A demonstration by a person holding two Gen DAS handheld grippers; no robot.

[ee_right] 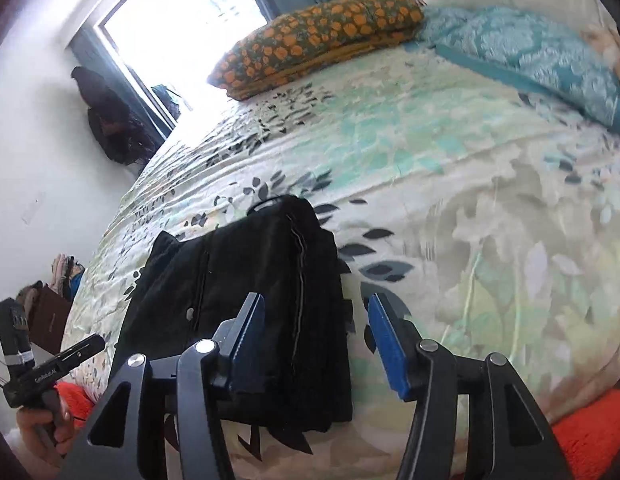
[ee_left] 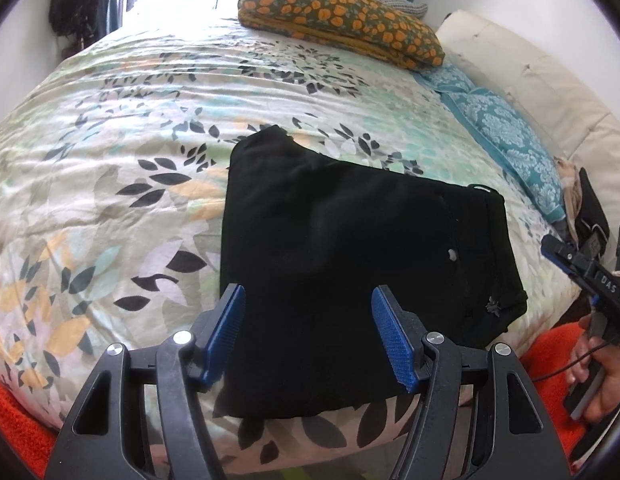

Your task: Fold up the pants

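Pants (ee_left: 350, 240) lie as a compact black bundle on the floral bedspread (ee_left: 110, 140), close to the near edge of the bed, and from the left wrist view your left gripper (ee_left: 308, 328) hangs just above their near side with its blue pads apart and nothing between them. The bundle looks already folded into a rough rectangle, so treat what remains as tidying: if you judge the near edge uneven, bring the pads down flat and press along it rather than pinching, which would drag the layers apart. At the right edge of this view you can see the other tool held in a hand (ee_left: 598, 376). In the right wrist view the right gripper (ee_right: 316, 332) sits over the right-hand border of the pants (ee_right: 238, 280), its jaws parted and empty, one pad over the cloth and the other over the bedspread (ee_right: 470, 200). A small pale tag (ee_right: 350, 286) pokes out at that border; tuck it under if you want a clean side. Keep both tools clear of the orange-flowered pillow (ee_right: 310, 36) and lift straight off.
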